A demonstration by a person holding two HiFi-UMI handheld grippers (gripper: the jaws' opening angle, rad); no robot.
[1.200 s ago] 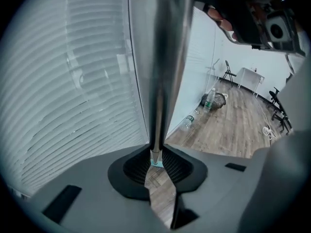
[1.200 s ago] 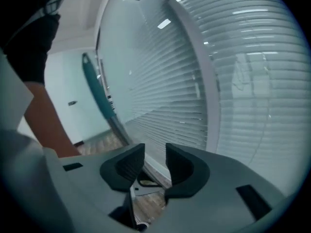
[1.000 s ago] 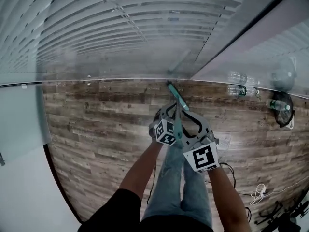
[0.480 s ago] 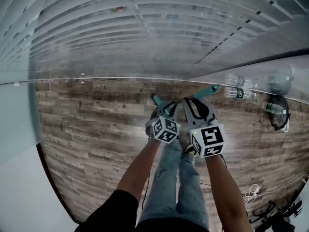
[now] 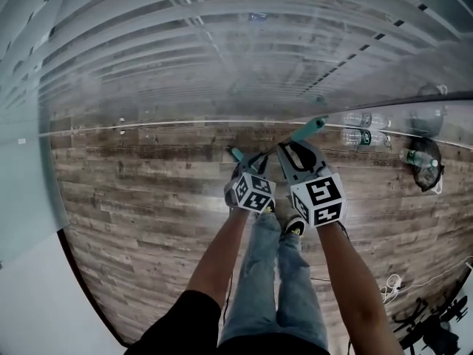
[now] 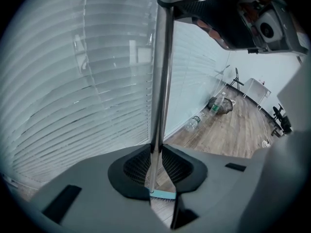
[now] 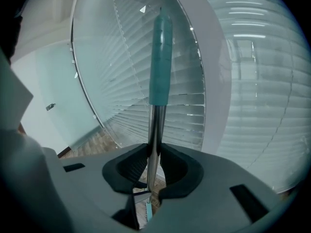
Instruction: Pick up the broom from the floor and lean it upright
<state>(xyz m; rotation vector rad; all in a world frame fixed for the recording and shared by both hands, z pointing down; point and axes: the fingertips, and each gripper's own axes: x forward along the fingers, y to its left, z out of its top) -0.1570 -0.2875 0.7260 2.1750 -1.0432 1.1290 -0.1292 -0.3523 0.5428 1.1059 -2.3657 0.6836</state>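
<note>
While in left gripper (image 6: pixel 154 165), metal-handled broom (image 6: pixel 162 72).

Office-type rm, window blinds (image 5: pixel 185 43), wood-plank floor (image 5: pixel 148 198), frosted glass partition (image 5: pixel 29 176)

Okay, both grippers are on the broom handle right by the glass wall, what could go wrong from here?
The smooth metal broom handle could slip or twist: the right gripper, whose jaws have just been closing on it, and the left gripper pinch only a thin shaft. Its teal grip could knock the glass wall.
</note>
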